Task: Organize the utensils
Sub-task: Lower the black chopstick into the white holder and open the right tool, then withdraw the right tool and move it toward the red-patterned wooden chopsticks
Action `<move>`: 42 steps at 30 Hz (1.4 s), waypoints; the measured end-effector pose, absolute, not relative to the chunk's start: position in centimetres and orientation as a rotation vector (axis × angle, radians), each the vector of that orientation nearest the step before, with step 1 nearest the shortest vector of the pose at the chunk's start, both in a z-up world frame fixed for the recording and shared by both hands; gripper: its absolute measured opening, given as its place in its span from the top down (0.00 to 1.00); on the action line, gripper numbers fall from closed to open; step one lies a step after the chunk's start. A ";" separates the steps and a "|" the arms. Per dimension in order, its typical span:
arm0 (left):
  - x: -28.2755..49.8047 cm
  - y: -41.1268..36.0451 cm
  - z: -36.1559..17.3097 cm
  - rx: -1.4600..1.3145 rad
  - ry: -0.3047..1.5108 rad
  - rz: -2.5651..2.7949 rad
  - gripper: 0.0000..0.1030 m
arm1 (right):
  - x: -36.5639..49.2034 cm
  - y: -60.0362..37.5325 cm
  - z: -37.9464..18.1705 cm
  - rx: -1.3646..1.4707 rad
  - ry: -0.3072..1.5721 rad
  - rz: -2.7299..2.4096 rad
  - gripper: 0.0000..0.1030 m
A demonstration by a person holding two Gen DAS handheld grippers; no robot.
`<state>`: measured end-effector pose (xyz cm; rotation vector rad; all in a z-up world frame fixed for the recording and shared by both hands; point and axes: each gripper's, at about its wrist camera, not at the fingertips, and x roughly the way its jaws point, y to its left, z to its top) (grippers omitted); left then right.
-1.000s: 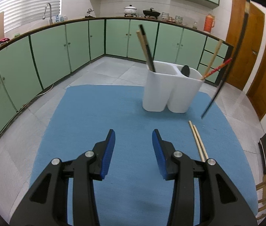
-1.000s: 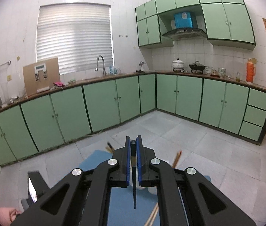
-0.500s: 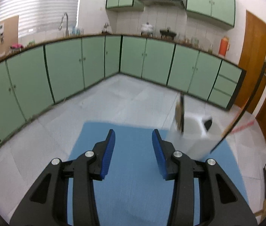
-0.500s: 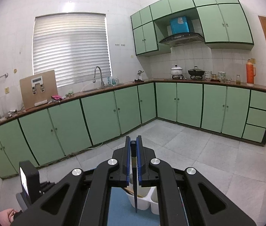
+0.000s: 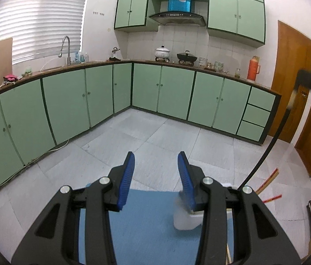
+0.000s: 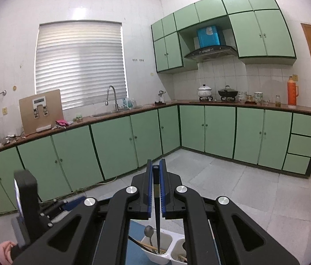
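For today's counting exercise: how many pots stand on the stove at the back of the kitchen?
2: a white pot on the left, a black pot just right of it, both under the hood. None seems hidden.

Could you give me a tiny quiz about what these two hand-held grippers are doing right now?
1. True or false: the left hand-held gripper is open and holds nothing.
2. What does the right hand-held gripper clamp? A) spoon B) black chopstick C) fork
3. Fill in: the chopstick's tip points down into the white ___.

Key: 1 true; 2 B; 3 utensil holder.
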<state>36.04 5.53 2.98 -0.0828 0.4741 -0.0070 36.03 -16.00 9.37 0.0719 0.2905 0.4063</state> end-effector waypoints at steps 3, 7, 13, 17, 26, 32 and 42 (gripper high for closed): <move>36.9 4.9 3.4 -0.076 0.467 -0.008 0.61 | 36.8 -15.9 8.1 0.084 0.300 0.415 0.94; 37.9 4.4 3.8 -0.071 0.459 -0.006 0.61 | 37.7 -15.7 7.0 0.096 0.305 0.426 0.94; 38.6 4.1 3.7 -0.067 0.458 -0.004 0.61 | 38.9 -15.4 4.7 0.098 0.348 0.428 0.94; 39.1 4.1 3.4 -0.068 0.462 0.001 0.61 | 39.2 -15.2 2.9 0.099 0.385 0.427 0.94; 39.3 4.3 2.9 -0.065 0.470 0.003 0.61 | 39.2 -14.0 -0.3 0.077 0.452 0.406 0.94; 39.2 4.6 2.2 -0.064 0.482 0.008 0.61 | 38.9 -13.2 -1.6 0.060 0.485 0.404 0.94; 37.8 4.7 1.8 -0.056 0.484 0.006 0.61 | 35.4 -14.3 -0.8 0.056 0.444 0.392 0.80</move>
